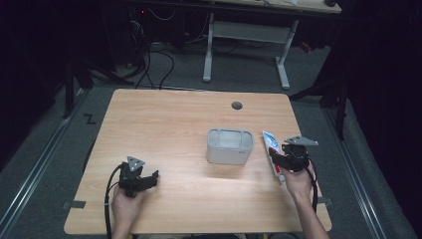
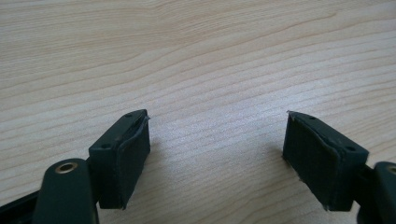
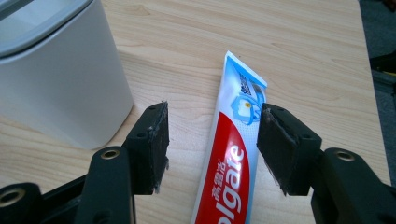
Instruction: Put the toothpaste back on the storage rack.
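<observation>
My right claw (image 3: 212, 140) is spread wide over the red, white and blue toothpaste tube (image 3: 233, 154) lying flat near the counter's (image 1: 164, 124) right edge, beside the grey plastic bin (image 1: 230, 146). I should centre, drop, squeeze mid-body. My left claw (image 2: 217, 149) rests apart, empty.

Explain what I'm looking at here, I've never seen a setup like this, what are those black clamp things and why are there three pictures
A person sits at a wooden table holding a hand-operated two-jaw clamp in each hand. The high view looks down from above. The other two pictures come from small cameras riding on each clamp, looking along its black jaws. The left gripper is open over bare wood. The right gripper is open too, its jaws either side of a toothpaste tube lying flat, not squeezing it. Beside the tube stands a grey container. Nothing is held.
</observation>
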Available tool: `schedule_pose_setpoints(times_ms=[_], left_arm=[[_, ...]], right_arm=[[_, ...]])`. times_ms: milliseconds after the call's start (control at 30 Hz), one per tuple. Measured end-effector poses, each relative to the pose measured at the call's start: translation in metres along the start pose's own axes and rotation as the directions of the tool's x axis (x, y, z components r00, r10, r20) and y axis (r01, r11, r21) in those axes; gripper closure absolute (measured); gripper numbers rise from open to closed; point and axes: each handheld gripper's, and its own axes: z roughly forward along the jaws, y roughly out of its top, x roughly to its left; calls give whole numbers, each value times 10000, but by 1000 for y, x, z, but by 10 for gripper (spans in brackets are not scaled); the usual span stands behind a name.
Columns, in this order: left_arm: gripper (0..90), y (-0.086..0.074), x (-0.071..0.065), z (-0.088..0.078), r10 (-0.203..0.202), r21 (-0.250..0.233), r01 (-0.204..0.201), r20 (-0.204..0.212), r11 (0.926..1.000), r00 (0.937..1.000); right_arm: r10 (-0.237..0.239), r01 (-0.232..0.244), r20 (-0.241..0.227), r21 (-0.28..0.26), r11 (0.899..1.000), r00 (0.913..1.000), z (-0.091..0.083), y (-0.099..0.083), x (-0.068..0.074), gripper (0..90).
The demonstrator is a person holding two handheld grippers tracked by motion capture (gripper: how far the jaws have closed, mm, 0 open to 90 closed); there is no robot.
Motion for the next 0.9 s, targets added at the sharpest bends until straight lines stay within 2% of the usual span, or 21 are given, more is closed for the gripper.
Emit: schedule_pose_setpoints(times_ms=[267, 533, 733, 900], left_arm=[[235, 0, 0, 0, -19, -2, 19, 17, 10000, 10000], [234, 0, 0, 0, -13, -1, 13, 11, 10000, 10000], [233, 0, 0, 0, -2, 2, 2, 0, 10000, 10000], [233, 0, 0, 0, -10, 1, 10, 12, 10000, 10000]], right_arm=[[-135, 135, -10, 715, 9974, 9999, 16, 15, -3, 425], [-75, 53, 159, 1329, 9911, 9998, 30, 27, -8, 415], [21, -53, 171, 1917, 9814, 9999, 42, 35, -9, 406], [152, -227, 313, 2538, 9670, 9994, 57, 35, -13, 397]])
